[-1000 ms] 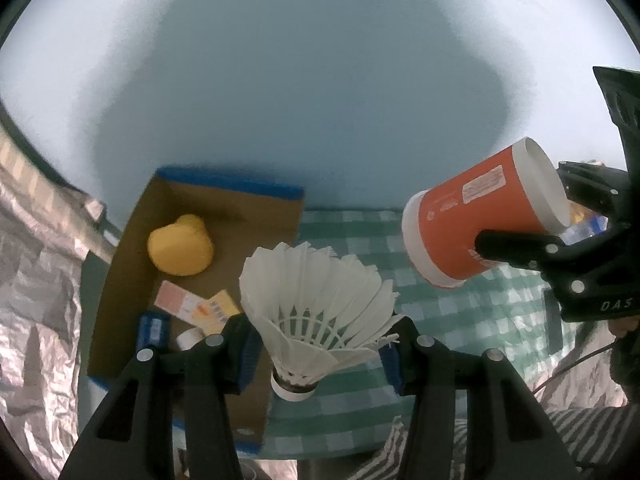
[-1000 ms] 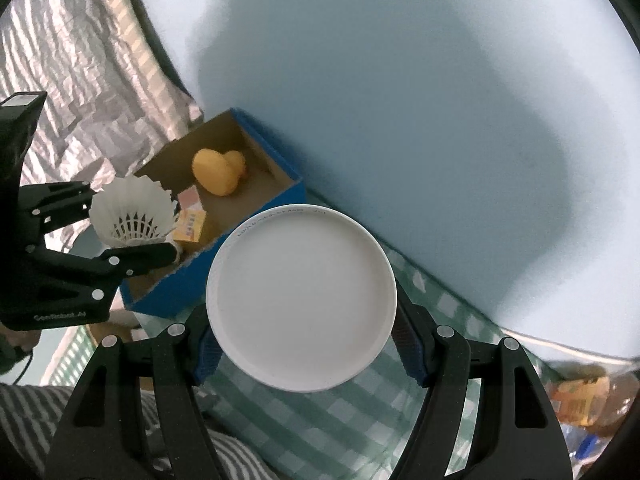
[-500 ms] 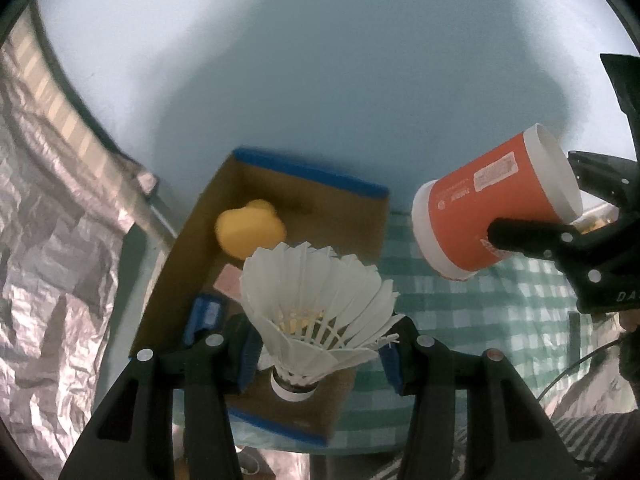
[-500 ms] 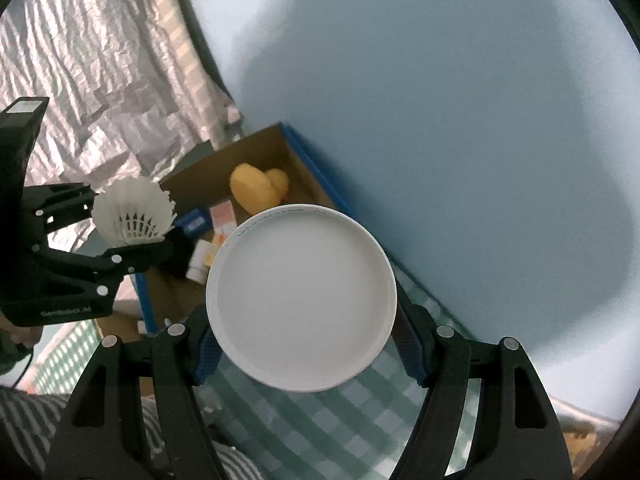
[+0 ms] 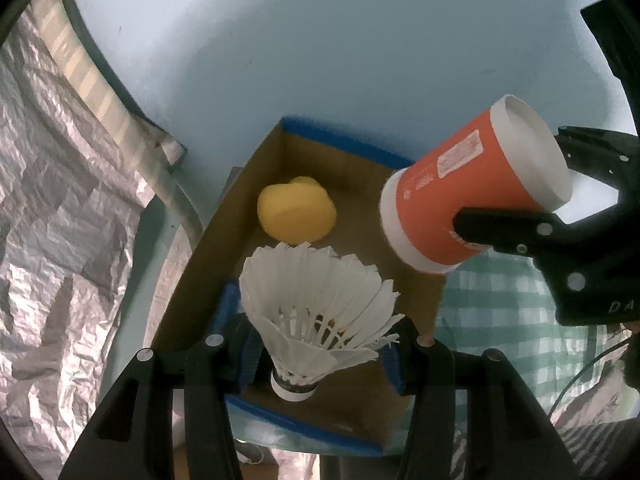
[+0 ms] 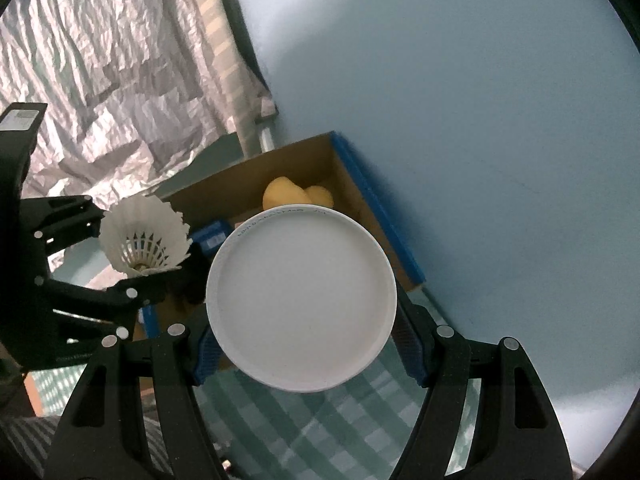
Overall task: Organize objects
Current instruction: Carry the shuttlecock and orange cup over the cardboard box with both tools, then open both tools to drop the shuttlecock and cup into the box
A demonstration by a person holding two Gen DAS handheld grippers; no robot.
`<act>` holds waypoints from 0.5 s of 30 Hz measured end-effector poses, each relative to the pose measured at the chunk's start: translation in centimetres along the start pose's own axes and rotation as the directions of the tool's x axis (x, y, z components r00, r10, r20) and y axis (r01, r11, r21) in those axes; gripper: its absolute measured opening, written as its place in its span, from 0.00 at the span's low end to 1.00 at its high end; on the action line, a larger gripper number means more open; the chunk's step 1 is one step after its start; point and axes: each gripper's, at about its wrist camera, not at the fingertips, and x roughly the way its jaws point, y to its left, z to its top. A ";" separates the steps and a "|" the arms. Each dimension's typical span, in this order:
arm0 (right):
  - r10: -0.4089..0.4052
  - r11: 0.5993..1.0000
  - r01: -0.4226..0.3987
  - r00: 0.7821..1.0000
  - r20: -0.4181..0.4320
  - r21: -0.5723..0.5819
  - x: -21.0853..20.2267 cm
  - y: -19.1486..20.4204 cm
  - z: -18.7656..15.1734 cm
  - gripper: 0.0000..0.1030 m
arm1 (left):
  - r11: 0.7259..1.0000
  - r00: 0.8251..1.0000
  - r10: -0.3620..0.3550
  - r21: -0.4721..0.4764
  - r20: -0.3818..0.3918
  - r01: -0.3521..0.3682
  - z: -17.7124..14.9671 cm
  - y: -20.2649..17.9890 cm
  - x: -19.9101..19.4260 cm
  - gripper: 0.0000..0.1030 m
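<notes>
Left wrist: left claw (image 5: 320, 356) pinches shuttlecock (image 5: 316, 312); right claw (image 6: 308, 352) clamps orange cup (image 5: 472, 188) (above box (image 5: 340, 140)).

Green-checked tablecloth (image 5: 500, 304) under scene; crinkled silver foil (image 5: 60, 220) left; pale blue wall (image 6: 480, 120) behind.

one shuttlecock (image 5: 316, 316), one orange cup (image 5: 472, 192), one yellow duck (image 5: 296, 216), one cardboard box (image 5: 192, 276).

wrist views close above, sharing box (image 5: 224, 240)
</notes>
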 end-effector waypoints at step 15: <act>0.001 0.999 0.001 0.999 -0.046 0.040 4.9 -0.3 1.4 0.71 | 0.998 0.998 0.022 -0.066 -0.058 -0.026 -0.3 2.4 4.7 0.62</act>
